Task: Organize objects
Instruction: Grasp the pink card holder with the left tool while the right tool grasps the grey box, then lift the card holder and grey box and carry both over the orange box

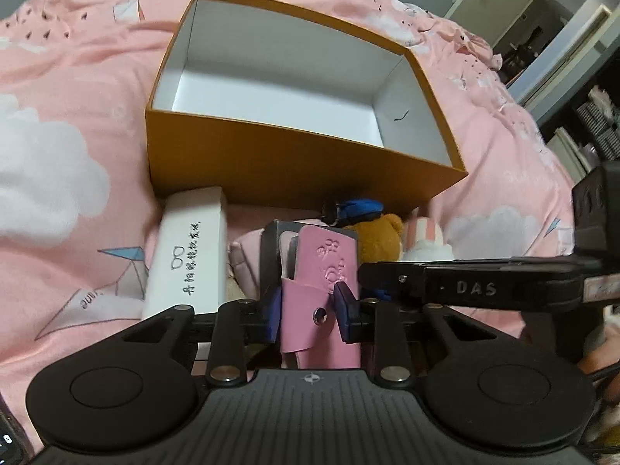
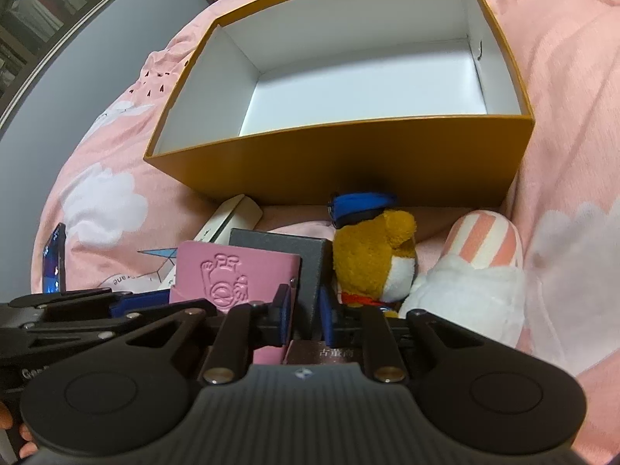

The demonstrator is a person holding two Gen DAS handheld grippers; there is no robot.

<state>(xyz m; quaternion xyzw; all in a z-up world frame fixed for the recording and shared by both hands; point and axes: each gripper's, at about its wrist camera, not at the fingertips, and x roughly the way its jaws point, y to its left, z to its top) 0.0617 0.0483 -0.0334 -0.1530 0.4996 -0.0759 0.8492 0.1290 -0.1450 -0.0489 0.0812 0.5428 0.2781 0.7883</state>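
Note:
My left gripper (image 1: 308, 306) is shut on a pink leather pouch (image 1: 310, 271) with an embossed figure and a snap button; its blue pads press both sides. Right behind the pouch stands a dark grey box (image 2: 310, 267), and my right gripper (image 2: 306, 310) is shut on it. The pouch (image 2: 232, 275) leans against that box's left face. In the left wrist view, the right gripper's fingers (image 1: 465, 283) reach in from the right. Beyond both stands an orange box (image 1: 271, 162) with an empty white inside, also seen in the right wrist view (image 2: 348, 162).
A long white glasses box (image 1: 190, 255) lies left of the pouch. A brown plush bear (image 2: 372, 259) with a blue cap and a white, pink-striped plush (image 2: 476, 271) lie to the right. A phone (image 2: 54, 259) stands at the left. Everything rests on a pink bedspread (image 1: 77, 77).

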